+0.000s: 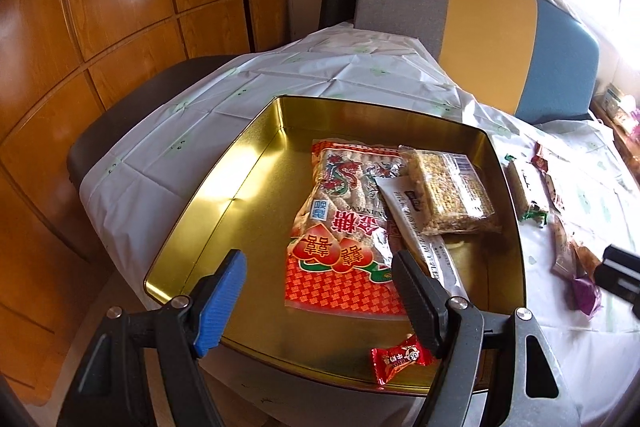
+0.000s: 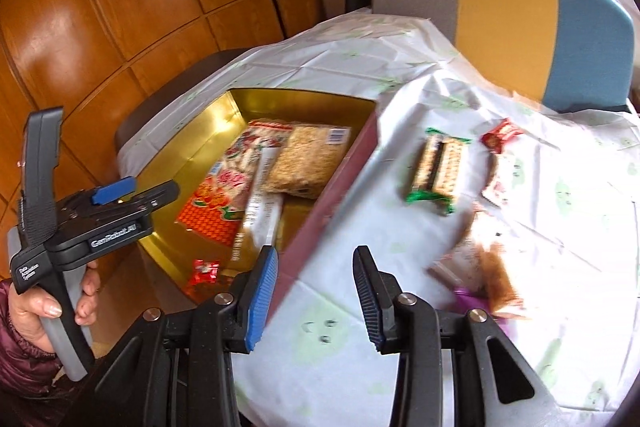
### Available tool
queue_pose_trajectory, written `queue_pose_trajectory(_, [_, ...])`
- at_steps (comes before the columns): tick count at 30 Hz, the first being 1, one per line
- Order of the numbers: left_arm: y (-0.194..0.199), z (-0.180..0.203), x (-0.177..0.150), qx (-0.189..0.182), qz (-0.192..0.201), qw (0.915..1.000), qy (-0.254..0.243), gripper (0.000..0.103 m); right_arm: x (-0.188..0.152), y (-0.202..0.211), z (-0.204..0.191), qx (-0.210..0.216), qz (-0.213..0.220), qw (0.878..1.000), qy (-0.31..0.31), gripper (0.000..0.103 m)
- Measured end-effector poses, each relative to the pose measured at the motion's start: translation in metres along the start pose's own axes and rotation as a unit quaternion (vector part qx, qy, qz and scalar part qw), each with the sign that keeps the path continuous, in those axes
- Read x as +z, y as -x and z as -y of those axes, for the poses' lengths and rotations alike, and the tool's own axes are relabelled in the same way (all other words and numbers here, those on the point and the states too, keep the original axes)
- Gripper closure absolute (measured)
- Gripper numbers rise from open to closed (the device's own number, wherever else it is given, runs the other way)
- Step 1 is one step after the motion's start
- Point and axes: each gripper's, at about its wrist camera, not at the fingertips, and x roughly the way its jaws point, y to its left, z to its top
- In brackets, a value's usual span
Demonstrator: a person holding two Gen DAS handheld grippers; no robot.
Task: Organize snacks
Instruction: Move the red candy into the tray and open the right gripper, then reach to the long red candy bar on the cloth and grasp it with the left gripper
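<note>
I am holding my left gripper (image 1: 320,291) spread over the gold tin (image 1: 224,187), and my right gripper (image 2: 316,291) spread and empty; the cracker pack (image 2: 438,167) is lying at one o'clock, and I am risking snagging the tablecloth (image 2: 320,347)

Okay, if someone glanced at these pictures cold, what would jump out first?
The shiny gold tin on the white tablecloth, holding a big red sesame-candy bag and a small red candy near its front edge. To its right, loose snacks lie scattered, including a green-ended cracker pack.
</note>
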Motion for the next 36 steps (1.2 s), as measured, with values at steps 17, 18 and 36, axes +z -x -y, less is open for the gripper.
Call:
queue_pose_trajectory(17, [0.014,0.051,-0.004,-0.036,-0.002,0.9964,-0.077,0.027,-0.021,0.037,0.177,-0.174,0.011,0.974,-0.145,0.063])
queue_pose_trajectory(18, [0.015,0.055,-0.004,-0.040,0.000,0.9957,-0.083,0.027,-0.023,0.037,0.189,-0.182,0.000,0.967,-0.176,0.063])
queue_pose_trajectory(36, [0.021,0.135,0.016,-0.116,0.001,0.9781,-0.173,0.028,-0.040,0.037,0.232,-0.137,-0.037,0.942,-0.303,0.063])
